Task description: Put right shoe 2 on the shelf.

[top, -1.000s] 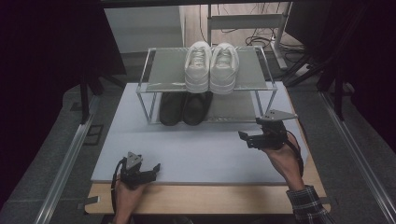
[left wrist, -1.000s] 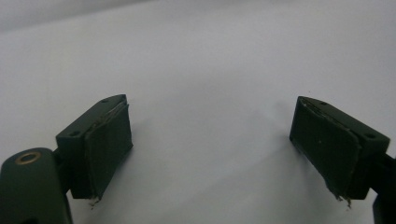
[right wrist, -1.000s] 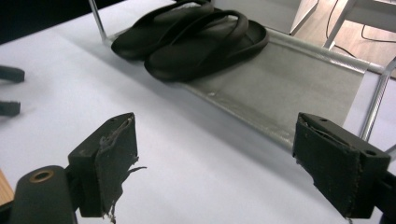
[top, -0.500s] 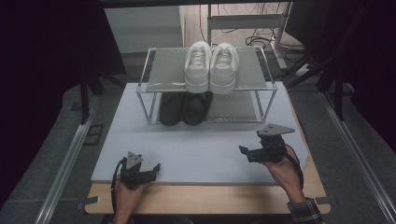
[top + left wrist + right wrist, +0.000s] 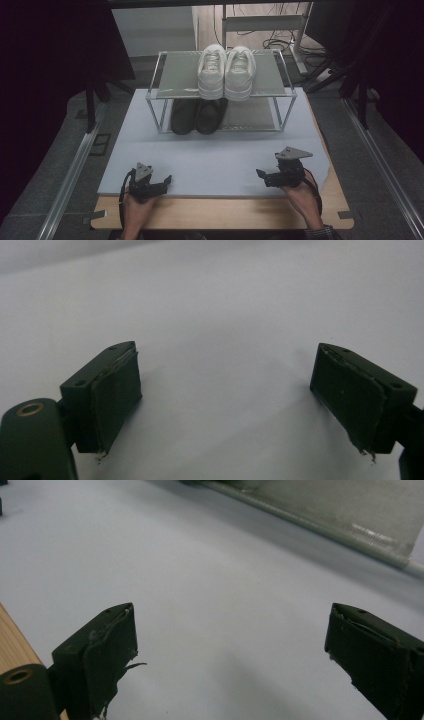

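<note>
Pale grey mat (image 5: 215, 160) over the wooden worktop (image 5: 225, 212), dark room around. Left gripper (image 5: 162, 181) fingers (image 5: 117, 390) spread wide, nothing between them, low over the mat's near edge. Right gripper (image 5: 260, 174) fingers (image 5: 110, 650) have just been opening, now wide, nothing between them, mat below. Well beyond: shoe rack (image 5: 172, 87), white sneakers (image 5: 226, 72) on top, black shoes (image 5: 197, 116) beneath.

Your left gripper (image 5: 167, 178) and right gripper (image 5: 259, 173) rest on the mat (image 5: 220, 155), well apart. Beyond both stands the shoe rack (image 5: 165, 112): sneakers (image 5: 226, 71) on its top shelf, dark shoes (image 5: 197, 116) directly underneath, slightly nearer your left gripper's side.
</note>
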{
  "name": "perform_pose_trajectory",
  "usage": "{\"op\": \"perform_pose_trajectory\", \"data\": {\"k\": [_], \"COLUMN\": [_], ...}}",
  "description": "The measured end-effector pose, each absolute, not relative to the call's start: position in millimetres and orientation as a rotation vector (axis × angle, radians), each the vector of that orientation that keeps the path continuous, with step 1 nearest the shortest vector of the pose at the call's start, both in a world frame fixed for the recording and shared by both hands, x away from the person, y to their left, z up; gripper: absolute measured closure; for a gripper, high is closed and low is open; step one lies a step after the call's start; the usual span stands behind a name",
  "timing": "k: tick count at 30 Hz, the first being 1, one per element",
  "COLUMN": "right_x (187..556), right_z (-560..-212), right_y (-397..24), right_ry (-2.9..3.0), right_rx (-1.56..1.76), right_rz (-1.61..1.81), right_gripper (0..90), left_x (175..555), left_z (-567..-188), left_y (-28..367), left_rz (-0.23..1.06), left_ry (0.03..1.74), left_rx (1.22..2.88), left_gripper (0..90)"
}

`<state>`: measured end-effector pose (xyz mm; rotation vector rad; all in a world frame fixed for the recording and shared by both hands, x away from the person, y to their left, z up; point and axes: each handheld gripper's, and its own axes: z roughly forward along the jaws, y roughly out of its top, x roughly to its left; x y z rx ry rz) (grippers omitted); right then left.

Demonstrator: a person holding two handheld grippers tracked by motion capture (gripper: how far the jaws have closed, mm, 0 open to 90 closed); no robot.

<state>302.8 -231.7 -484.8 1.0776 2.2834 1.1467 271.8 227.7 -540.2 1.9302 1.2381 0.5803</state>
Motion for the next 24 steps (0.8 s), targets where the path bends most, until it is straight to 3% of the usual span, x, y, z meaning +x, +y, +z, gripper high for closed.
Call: {"op": "perform_pose_trajectory", "data": {"k": [14,24], "right_x": [291.5,286.8], "right_z": [-529.2,-538.2], "right_y": [-229.6,-231.3], "right_ry": [2.299,2.217], "right_rx": [1.102,1.113], "right_rz": [1.064,1.143], "right_gripper": [5.6,4.0], "left_x": [271.7,271.6], "left_z": [-540.1,-540.2], "left_y": [227.5,227.5], "left_rz": [0.582,0.58], "left_ry": [1.24,1.24], "left_rx": [1.929,1.93], "left_gripper": [12.5,12.5]}}
